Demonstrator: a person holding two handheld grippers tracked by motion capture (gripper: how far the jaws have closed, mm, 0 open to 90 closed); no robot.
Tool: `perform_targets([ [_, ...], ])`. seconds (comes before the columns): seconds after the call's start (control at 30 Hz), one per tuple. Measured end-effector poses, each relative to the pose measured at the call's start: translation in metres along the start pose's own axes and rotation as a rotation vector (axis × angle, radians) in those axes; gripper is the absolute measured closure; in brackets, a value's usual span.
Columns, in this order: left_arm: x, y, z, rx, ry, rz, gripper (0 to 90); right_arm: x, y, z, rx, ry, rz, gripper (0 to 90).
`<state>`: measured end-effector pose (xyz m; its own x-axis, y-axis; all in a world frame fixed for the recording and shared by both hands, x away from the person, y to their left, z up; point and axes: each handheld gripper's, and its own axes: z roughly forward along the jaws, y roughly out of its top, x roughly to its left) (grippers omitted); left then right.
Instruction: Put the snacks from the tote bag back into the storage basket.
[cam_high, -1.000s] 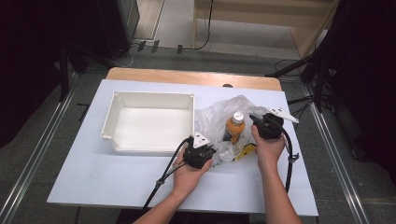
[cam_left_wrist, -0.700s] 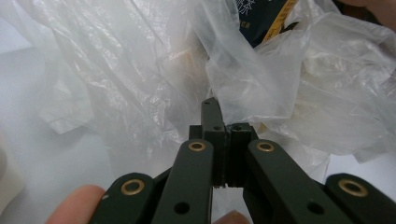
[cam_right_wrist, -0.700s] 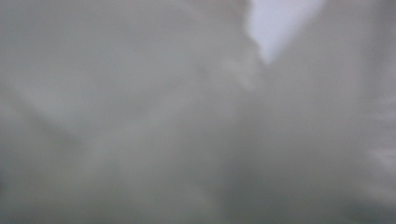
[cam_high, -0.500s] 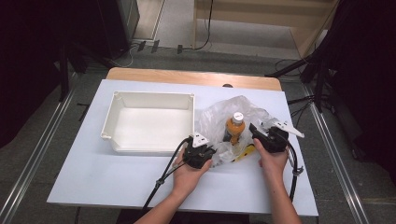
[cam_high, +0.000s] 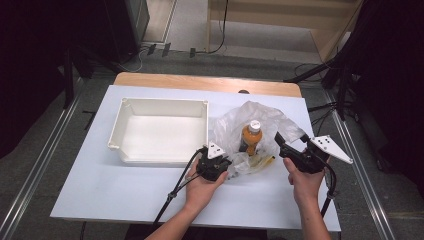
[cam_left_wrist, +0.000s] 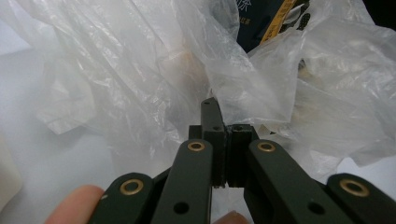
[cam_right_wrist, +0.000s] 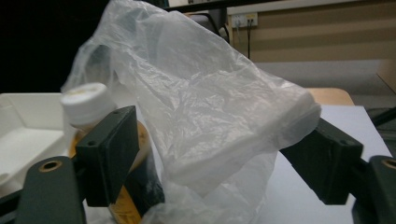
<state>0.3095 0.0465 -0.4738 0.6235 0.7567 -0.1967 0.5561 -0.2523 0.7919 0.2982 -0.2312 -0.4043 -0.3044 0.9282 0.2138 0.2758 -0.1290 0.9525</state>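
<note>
A crumpled clear plastic bag (cam_high: 267, 117) lies on the white table, right of a white tray (cam_high: 116, 131). Inside it stands an orange bottle (cam_high: 250, 138) with a white cap, and a yellow-striped dark packet (cam_high: 261, 161) lies at its foot. My left gripper (cam_high: 218, 161) is at the bag's near left edge; in the left gripper view its jaws (cam_left_wrist: 223, 140) are shut on a fold of the bag (cam_left_wrist: 140, 70). My right gripper (cam_high: 291, 141) is open at the bag's right side. In its own view the right gripper (cam_right_wrist: 217, 156) has the bag (cam_right_wrist: 201, 107) bulging between its jaws, and the bottle (cam_right_wrist: 88, 102) stands behind the left one.
The tray (cam_right_wrist: 18, 140) is empty and sits close to the bag's left. A wooden strip (cam_high: 200, 82) runs along the table's far edge. Cables trail from both grippers toward the near edge. Bare table lies in front of the tray and to the left.
My right gripper has drawn back from the bag's top toward the near edge and slightly right. The left gripper has stayed in place on the bag.
</note>
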Motion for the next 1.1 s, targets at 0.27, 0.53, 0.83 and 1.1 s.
perform_targets([
  [0.27,-0.001,0.0,0.0,0.001,0.002,0.005,89.9,0.016,0.022,-0.006,-0.069,0.071,-0.034,19.3],
  [0.53,-0.002,-0.001,0.0,0.0,0.006,0.014,90.0,0.026,0.033,0.019,-0.063,0.133,-0.049,73.9],
  [0.83,-0.002,-0.001,0.0,0.006,0.004,0.022,90.0,0.016,0.012,0.065,0.103,0.04,-0.023,90.0],
  [1.1,-0.002,-0.001,0.0,0.011,0.011,0.014,90.0,-0.009,-0.033,0.092,0.308,-0.081,0.042,90.0],
])
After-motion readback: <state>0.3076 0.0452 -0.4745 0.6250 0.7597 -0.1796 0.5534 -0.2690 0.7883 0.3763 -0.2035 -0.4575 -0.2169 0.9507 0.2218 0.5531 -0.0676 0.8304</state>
